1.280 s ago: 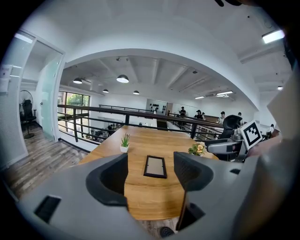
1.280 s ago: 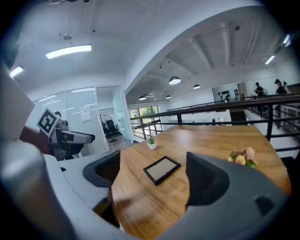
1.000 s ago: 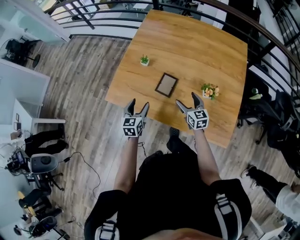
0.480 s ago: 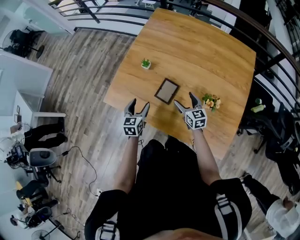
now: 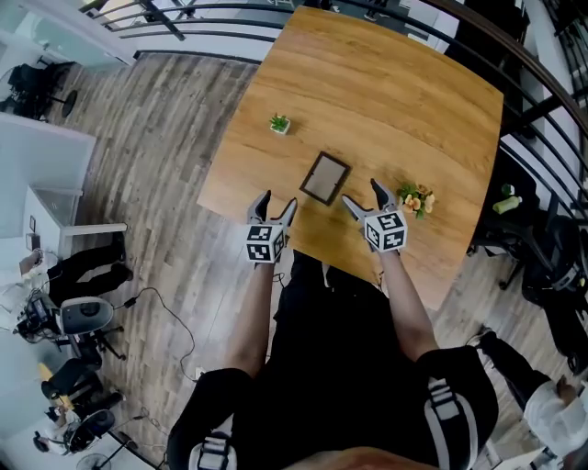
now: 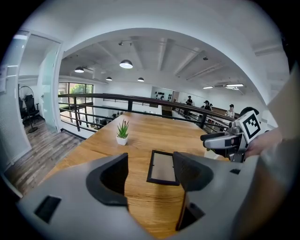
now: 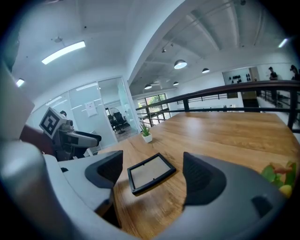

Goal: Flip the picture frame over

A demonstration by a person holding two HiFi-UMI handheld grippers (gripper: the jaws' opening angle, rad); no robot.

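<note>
A dark-rimmed picture frame (image 5: 325, 178) lies flat on the wooden table (image 5: 386, 92), near its front edge. My left gripper (image 5: 277, 202) hovers open just short of the frame's near left corner, not touching it. In the left gripper view the picture frame (image 6: 163, 168) shows beyond the gap of the left gripper (image 6: 150, 161). My right gripper (image 5: 362, 193) hangs by the frame's near right side, its jaws closing with nothing between them. The right gripper view has the picture frame (image 7: 151, 172) ahead of the right gripper (image 7: 153, 159), lying flat and apart from the pads.
A small potted green plant (image 5: 279, 122) stands left of the frame. A pot of flowers (image 5: 413, 198) sits close to the right gripper's outer side. A dark railing (image 5: 184, 18) runs behind the table, with wooden floor (image 5: 165, 138) to the left below it.
Both grippers have moved forward and down toward the picture frame, closing in on its near corners. The frame has not moved.
</note>
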